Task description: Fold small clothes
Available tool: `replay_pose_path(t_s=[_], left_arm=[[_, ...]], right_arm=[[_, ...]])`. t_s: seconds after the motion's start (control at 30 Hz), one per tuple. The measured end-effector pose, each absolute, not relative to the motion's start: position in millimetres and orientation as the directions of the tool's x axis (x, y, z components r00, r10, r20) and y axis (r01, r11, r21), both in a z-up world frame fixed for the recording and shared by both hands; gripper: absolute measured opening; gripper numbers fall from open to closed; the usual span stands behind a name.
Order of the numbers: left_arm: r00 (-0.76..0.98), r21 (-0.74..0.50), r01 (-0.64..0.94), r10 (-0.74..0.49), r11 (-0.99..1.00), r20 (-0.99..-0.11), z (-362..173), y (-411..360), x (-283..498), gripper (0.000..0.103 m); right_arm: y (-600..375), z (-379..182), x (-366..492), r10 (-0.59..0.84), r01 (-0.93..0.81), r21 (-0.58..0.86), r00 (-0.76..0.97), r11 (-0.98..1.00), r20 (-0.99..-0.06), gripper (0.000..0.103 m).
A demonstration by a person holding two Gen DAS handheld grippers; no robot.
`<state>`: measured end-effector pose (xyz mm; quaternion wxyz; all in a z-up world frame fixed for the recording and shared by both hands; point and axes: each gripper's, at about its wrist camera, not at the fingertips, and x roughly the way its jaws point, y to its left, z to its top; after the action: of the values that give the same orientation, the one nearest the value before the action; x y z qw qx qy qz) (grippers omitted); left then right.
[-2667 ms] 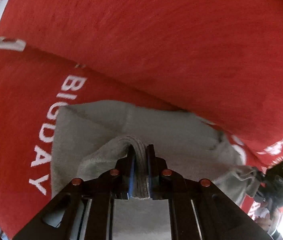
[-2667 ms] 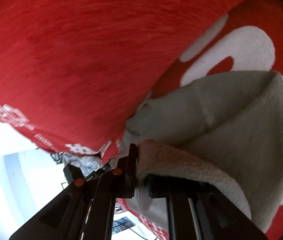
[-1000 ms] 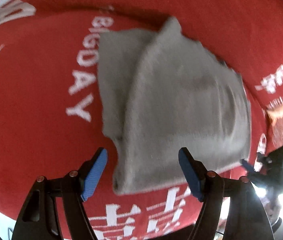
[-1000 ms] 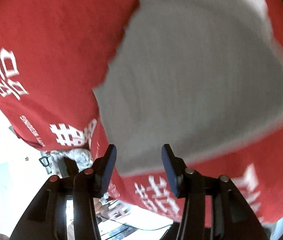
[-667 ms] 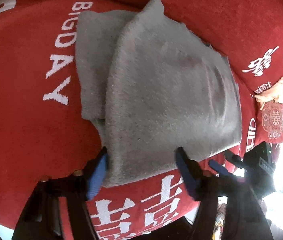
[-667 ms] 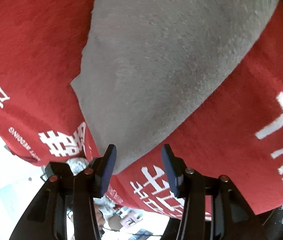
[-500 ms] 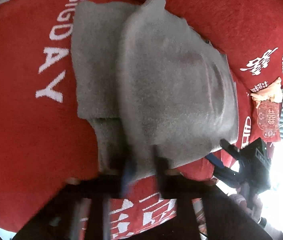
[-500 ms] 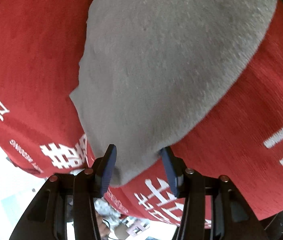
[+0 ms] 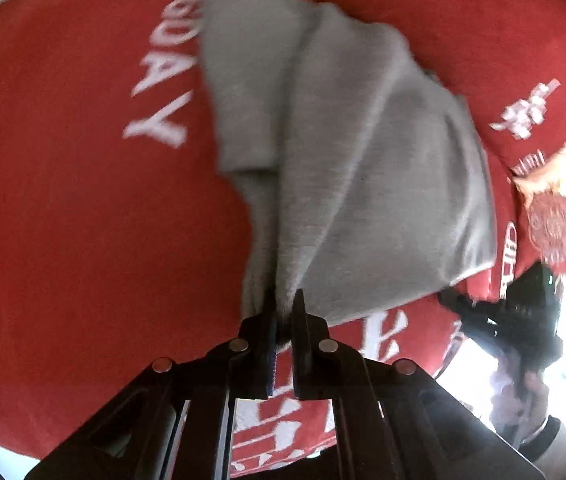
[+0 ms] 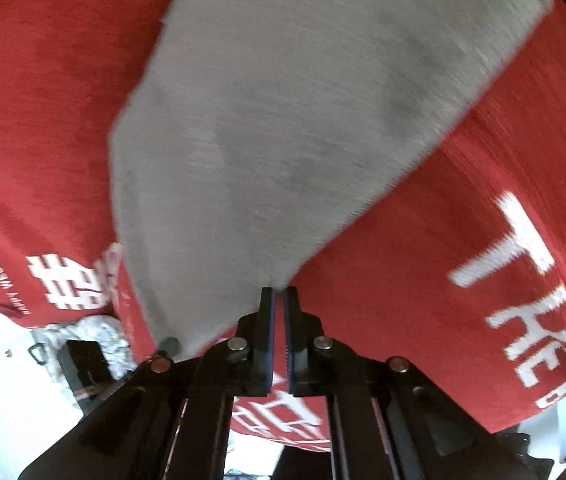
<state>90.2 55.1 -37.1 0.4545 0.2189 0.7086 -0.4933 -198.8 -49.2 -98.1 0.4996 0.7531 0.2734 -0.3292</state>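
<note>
A grey folded cloth [image 9: 359, 168] lies on a red blanket with white lettering [image 9: 83, 208]. My left gripper [image 9: 283, 300] is shut on the cloth's near left corner, and the fabric bunches up into it. In the right wrist view the same grey cloth [image 10: 283, 120] fills the upper middle. My right gripper [image 10: 279, 294] is shut on its near corner, which tapers into the jaws. The right gripper also shows in the left wrist view [image 9: 523, 320], at the cloth's other near corner.
The red blanket [image 10: 463, 240] covers the whole surface, and its near edge drops off just below both grippers. An orange and red tasselled item [image 9: 547, 200] lies at the right edge. A bright floor and dark gear show below the blanket edge [image 10: 43, 360].
Both grippers were open over the flat cloth one second ago. They moved down onto its near edge and closed on the two near corners, and the fabric now pulls towards them.
</note>
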Motion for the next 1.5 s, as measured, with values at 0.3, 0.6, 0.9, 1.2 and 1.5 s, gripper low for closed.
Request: replay_pose_path(t_s=[0.3, 0.6, 0.9, 1.2, 1.5], left_arm=[[-0.368, -0.388, 0.841, -0.127, 0.378, -0.921, 14.4, 52.5, 96.6, 0.006], [-0.250, -0.323, 0.857, -0.224, 0.402, -0.942, 30.1, -21.2, 118.3, 0.006], [-0.147, -0.208, 0.894, -0.180, 0.396, -0.973, 10.9, -84.2, 96.7, 0.006], [-0.037, -0.107, 0.900, -0.172, 0.422, -0.984, -0.4, -116.2, 91.5, 0.103], [-0.088, -0.120, 0.887, -0.091, 0.446, -0.992, -34.4, -157.2, 99.4, 0.065]], right_arm=[[-61.4, -55.9, -232.7, 0.087, 0.796, 0.561, 0.591, -0.229, -0.802, 0.019], [-154.1, -23.7, -262.9, -0.057, 0.898, 0.427, 0.423, -0.103, -0.904, 0.049], [-202.0, -33.4, -243.9, -0.034, 0.918, 0.396, 0.395, -0.015, -0.918, 0.049], [-257.6, -44.4, -232.4, -0.044, 0.934, 0.353, 0.355, 0.051, -0.934, 0.049], [-304.1, -61.3, -211.9, -0.055, 0.948, 0.280, 0.291, 0.154, -0.955, 0.049]])
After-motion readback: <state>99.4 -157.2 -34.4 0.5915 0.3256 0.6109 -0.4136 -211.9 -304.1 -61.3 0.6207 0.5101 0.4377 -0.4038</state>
